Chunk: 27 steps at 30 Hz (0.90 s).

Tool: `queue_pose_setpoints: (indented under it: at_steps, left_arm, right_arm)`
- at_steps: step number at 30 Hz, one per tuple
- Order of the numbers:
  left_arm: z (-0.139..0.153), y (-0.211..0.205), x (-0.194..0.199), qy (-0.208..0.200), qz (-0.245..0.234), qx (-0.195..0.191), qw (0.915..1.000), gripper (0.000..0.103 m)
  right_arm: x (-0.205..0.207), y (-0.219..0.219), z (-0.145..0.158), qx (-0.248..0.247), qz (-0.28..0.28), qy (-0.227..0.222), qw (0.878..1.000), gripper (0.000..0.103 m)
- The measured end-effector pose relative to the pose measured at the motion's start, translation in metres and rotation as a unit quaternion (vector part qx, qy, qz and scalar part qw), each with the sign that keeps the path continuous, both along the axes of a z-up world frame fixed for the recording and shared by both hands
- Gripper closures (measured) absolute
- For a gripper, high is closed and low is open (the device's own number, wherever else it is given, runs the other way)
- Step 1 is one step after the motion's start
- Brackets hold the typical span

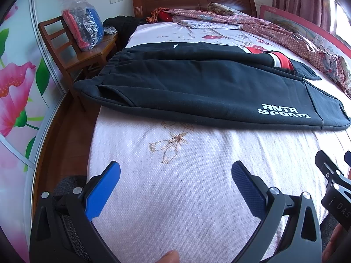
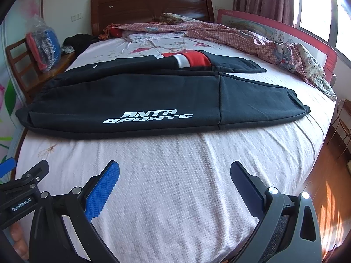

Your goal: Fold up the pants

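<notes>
Pants (image 2: 153,96) printed "ANTA SPORTS" lie flat on bed (image 2: 175,175); both tools, left (image 1: 175,188) and right (image 2: 175,188), gape empty.

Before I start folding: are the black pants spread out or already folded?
Spread out: black pants lie full length across the bed.

Materials and finishes, bedroom scene

Pants (image 2: 140,96): black matt knitted cloth, soft-napped, with white print. Bed sheet (image 2: 186,175): pale cloth, finely dimpled weave, matt. Headboard (image 2: 151,6): reddish wood, glossy varnish. Chair (image 1: 72,50): brown wood, semi-gloss. Bag (image 1: 85,26): clear glossy plastic, crinkled. Left gripper (image 1: 175,186) and right gripper (image 2: 174,186): matt black plastic frames, bright metal rivets, pads (image 2: 103,190) of blue textured rubber-like material. Floor (image 2: 324,175): glossy wood.
</notes>
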<state>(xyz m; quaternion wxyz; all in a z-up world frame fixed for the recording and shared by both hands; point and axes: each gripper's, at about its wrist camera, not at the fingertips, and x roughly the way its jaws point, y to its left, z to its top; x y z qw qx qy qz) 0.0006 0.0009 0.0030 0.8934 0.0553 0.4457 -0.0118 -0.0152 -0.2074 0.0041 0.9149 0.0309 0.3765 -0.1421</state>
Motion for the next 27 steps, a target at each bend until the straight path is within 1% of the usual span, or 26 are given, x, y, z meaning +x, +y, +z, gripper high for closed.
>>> queue_pose_setpoints:
  at_steps: [5,8,11,14,16,19,22,24,27]
  left_arm:
    - [0.000,0.001,0.000,-0.010,0.000,-0.012,0.9999,0.002]
    - [0.000,0.001,0.000,-0.010,0.002,-0.012,0.9999,0.002]
    - [0.000,-0.001,0.001,-0.013,0.004,-0.001,0.9999,0.002]
    - [0.000,-0.004,0.001,-0.012,0.002,0.020,0.9997,0.002]
    - [0.001,-0.007,-0.001,-0.018,0.001,0.037,0.9991,0.002]
    - [0.004,-0.010,-0.004,-0.028,-0.007,0.048,0.9984,0.002]
    - [0.006,-0.010,-0.005,-0.027,-0.008,0.044,0.9986,0.002]
    - [0.003,-0.007,-0.002,-0.013,-0.004,0.031,0.9994,0.002]
    - [0.001,-0.003,0.000,-0.004,0.003,0.026,0.9997,0.002]
  right_arm:
    - [0.001,0.000,0.000,0.000,0.000,0.000,1.000,0.003]
    - [0.001,0.000,-0.001,0.002,0.000,0.001,1.000,0.003]
    - [0.001,0.001,-0.001,0.000,0.001,0.003,1.000,0.003]
    - [0.001,0.001,-0.001,0.000,0.001,0.004,1.000,0.003]
    - [0.001,0.001,-0.001,0.000,0.001,0.005,1.000,0.003]
    - [0.001,0.002,-0.001,-0.001,0.001,0.006,1.000,0.003]
    - [0.001,0.002,-0.002,-0.001,0.001,0.006,1.000,0.003]
    - [0.001,0.003,-0.002,-0.001,0.001,0.007,1.000,0.003]
    - [0.001,0.003,-0.002,-0.001,0.002,0.008,1.000,0.003]
